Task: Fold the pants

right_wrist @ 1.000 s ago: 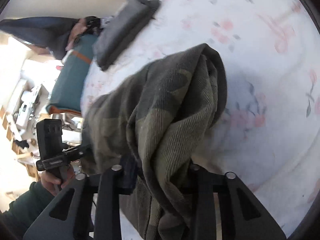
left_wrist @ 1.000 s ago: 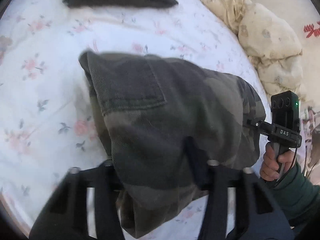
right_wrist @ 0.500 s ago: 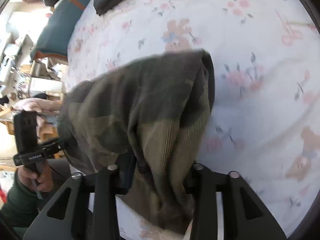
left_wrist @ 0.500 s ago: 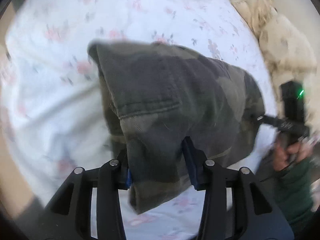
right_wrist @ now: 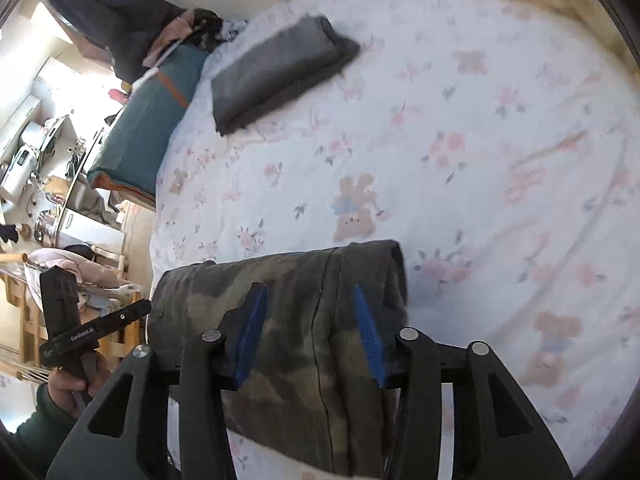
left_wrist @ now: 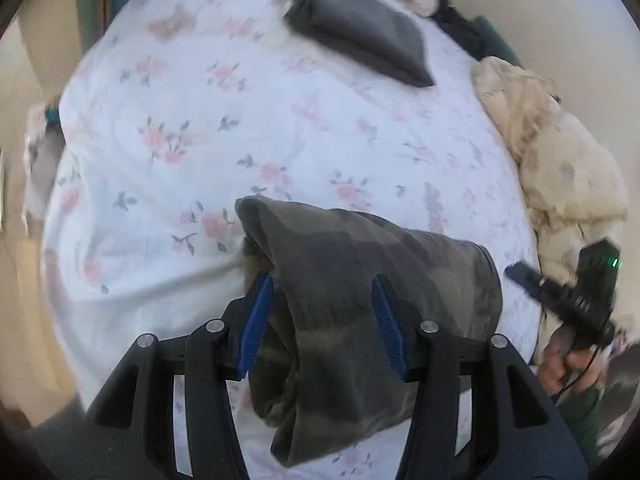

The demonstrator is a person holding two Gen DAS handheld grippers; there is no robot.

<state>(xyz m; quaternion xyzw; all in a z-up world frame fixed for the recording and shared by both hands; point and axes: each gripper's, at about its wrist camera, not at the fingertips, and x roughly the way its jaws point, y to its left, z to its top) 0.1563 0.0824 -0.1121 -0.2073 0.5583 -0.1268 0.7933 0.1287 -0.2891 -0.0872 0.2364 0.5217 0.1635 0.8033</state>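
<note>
The camouflage pants (left_wrist: pixel 360 280) lie folded in a thick bundle on the floral bed sheet (left_wrist: pixel 200 140), near its front edge. My left gripper (left_wrist: pixel 324 292) is open, its blue pads (left_wrist: pixel 256 320) standing either side of one end of the bundle. My right gripper (right_wrist: pixel 308 304) is open too, its pads (right_wrist: pixel 368 332) straddling the other end of the pants (right_wrist: pixel 288 288). Each gripper shows in the other's view: the right one at the right edge (left_wrist: pixel 576 300), the left one at the lower left (right_wrist: pixel 80 328).
A folded dark grey garment (left_wrist: pixel 360 40) lies at the far side of the bed (right_wrist: pixel 276 68). A cream quilt (left_wrist: pixel 560 168) is bunched along the right. A teal cushion (right_wrist: pixel 148 128) and cluttered furniture stand beyond the bed's left edge.
Both grippers have opened and let go of the pants, which have dropped from hanging to lying on the bed. Both grippers have pulled back towards the front edge.
</note>
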